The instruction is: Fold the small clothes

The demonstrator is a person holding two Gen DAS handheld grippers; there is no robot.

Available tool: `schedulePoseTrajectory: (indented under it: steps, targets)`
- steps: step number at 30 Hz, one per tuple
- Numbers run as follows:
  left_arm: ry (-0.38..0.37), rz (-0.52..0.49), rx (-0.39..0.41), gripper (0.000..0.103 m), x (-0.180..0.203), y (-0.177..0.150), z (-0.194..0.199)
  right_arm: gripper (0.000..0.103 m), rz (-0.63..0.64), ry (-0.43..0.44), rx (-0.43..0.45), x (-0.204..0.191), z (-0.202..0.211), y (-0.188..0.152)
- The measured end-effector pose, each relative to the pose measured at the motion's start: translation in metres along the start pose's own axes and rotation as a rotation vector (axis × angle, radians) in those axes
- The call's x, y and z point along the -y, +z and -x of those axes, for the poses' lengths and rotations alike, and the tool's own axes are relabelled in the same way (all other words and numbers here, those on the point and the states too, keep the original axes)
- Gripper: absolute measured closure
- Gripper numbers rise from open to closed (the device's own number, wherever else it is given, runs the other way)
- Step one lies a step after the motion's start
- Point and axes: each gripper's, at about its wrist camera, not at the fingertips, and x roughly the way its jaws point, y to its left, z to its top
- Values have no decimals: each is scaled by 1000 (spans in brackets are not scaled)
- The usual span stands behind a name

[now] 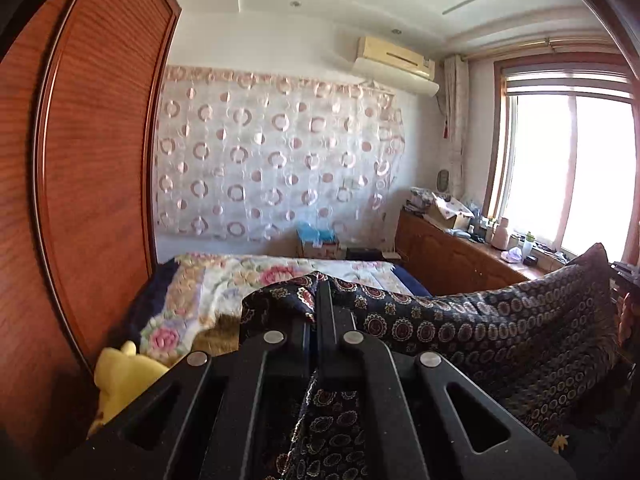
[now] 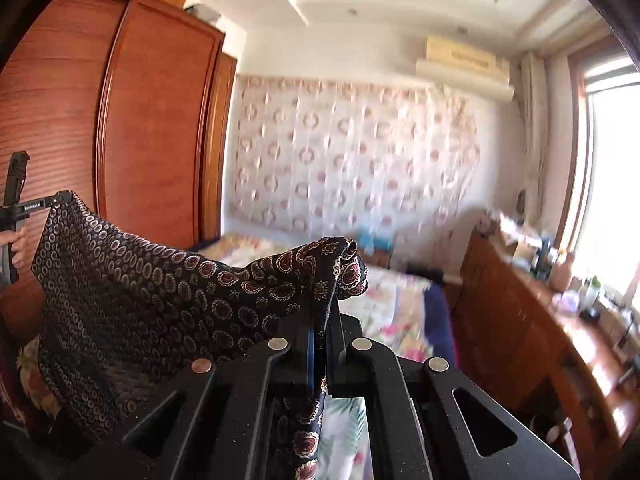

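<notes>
A dark navy patterned garment (image 1: 500,332) with ring and paisley prints is held up in the air between both grippers, above a bed. My left gripper (image 1: 318,292) is shut on one top corner of it; the cloth bunches over its fingers and stretches away to the right. My right gripper (image 2: 326,300) is shut on the other top corner of the garment (image 2: 140,280), which hangs to the left. The left gripper (image 2: 60,198) also shows at the far left of the right wrist view, clamped on the cloth's far corner.
A bed with a floral quilt (image 1: 248,276) lies below and ahead. A tall wooden wardrobe (image 1: 92,140) stands close on the left. A low wooden cabinet (image 1: 452,256) with clutter runs under the window on the right. A yellow soft toy (image 1: 120,376) lies at lower left.
</notes>
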Motion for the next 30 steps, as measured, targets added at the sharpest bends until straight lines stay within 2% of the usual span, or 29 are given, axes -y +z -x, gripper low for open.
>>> schedulePoseTrajectory:
  steps: [3, 5, 11, 15, 19, 22, 23, 24, 25, 27, 29, 30]
  targets:
    - [32, -31, 3, 100, -1, 15, -16, 100, 20, -24, 20, 1, -3, 21]
    - [54, -41, -33, 100, -5, 14, -38, 100, 25, -38, -8, 2, -16, 23]
    - [114, -68, -194, 100, -14, -36, -120, 100, 23, -69, -198, -15, -118, -9]
    - [128, -62, -274, 100, -21, -72, -162, 100, -2, -70, -314, -24, -180, -51]
    - [141, -77, -326, 100, -23, -93, -184, 100, -43, -73, -391, -40, -217, -79]
    - [116, -54, -371, 98, -26, -102, -192, 96, -70, -96, -430, -45, -228, -91]
    - [108, -42, -389, 95, -27, -104, -192, 88, -76, -108, -441, -46, -230, -90]
    - [108, -29, -404, 86, -29, -107, -191, 82, -84, -126, -451, -46, -229, -91]
    - [104, -19, -410, 73, -30, -109, -189, 81, -88, -136, -453, -47, -230, -91]
    - [103, -25, -391, 51, -30, -110, -181, 71, -83, -144, -446, -50, -233, -87]
    - [103, -25, -381, 38, -29, -114, -172, 60, -88, -118, -453, -50, -241, -87]
    - [94, -15, -381, 27, -31, -117, -167, 56, -98, -77, -460, -54, -236, -91]
